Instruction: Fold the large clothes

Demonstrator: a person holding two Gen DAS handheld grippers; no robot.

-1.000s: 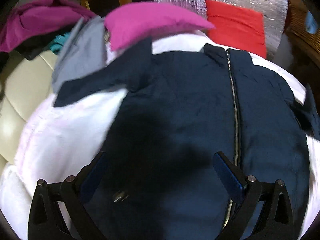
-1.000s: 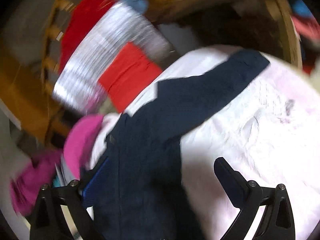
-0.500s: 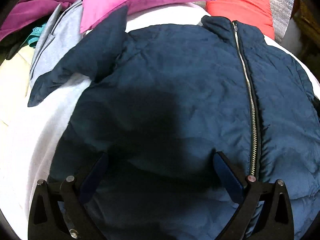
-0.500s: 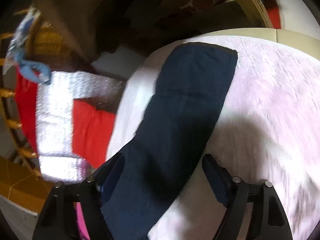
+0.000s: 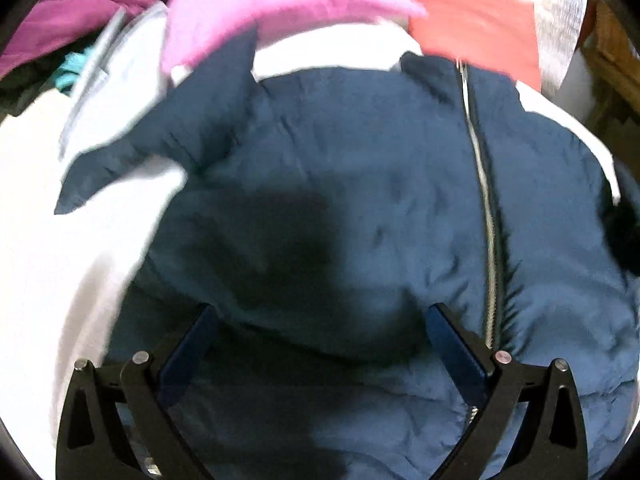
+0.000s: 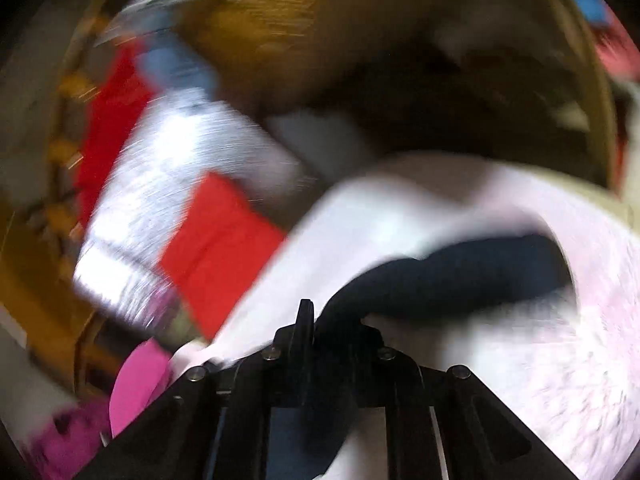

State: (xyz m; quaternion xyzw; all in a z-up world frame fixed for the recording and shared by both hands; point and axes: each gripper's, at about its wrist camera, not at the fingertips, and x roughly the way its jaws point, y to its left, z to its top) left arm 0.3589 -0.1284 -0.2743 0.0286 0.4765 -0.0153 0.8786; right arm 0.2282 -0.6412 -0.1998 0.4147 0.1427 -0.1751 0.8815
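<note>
A dark blue padded jacket [image 5: 360, 200] lies front up on the white blanket [image 5: 60, 280], zipped shut. One sleeve [image 6: 460, 276] is lifted off the blanket near its edge.

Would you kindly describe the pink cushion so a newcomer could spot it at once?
Start from the white blanket where the navy zip jacket lies. Just beyond the jacket's collar, left of the red cushion, sits the pink cushion, the only bright pink, pointed-cornered pillow.

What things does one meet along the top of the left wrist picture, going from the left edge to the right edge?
Purple garment → grey garment → pink pillow → red cushion → silver sheet.
</note>
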